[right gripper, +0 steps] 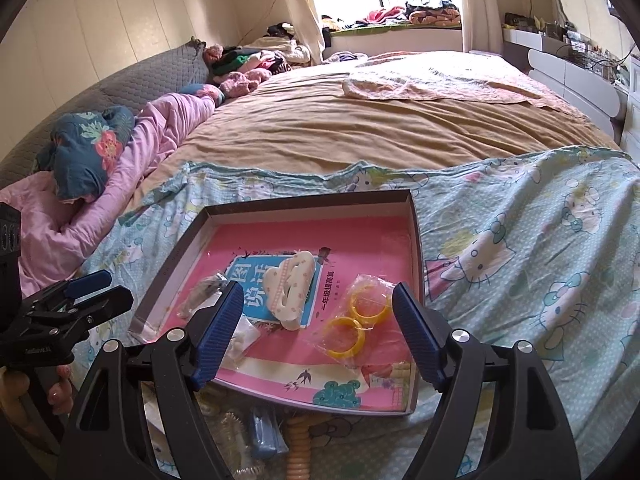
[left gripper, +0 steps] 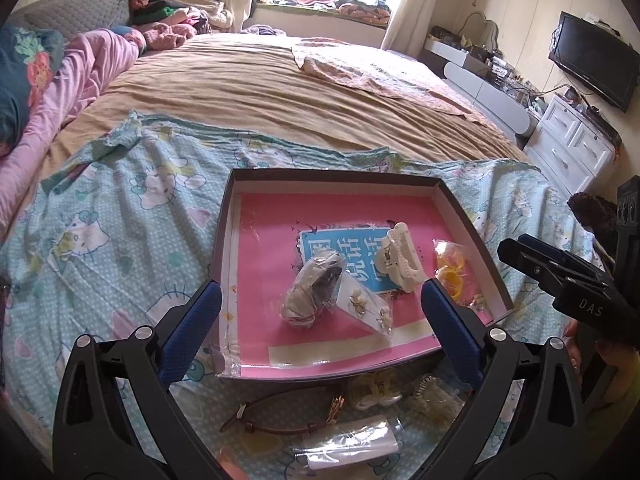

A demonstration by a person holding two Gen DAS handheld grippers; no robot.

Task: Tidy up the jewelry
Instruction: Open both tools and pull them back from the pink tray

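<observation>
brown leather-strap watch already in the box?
No, the brown leather-strap watch lies on the blue cartoon-print sheet, outside the near rim of the shallow pink-lined cardboard box.

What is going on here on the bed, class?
A person holds a gripper in each hand above a shallow box on the bed. Both the left gripper and right gripper are open and empty. Already in the box: a white hair claw, bagged yellow rings and an earring card. A brown watch lies outside.

Black gripper (left gripper: 320, 320) frames, blue ribbed pads (left gripper: 452, 328), silver screws (left gripper: 496, 334), white "DAS" lettering.
</observation>
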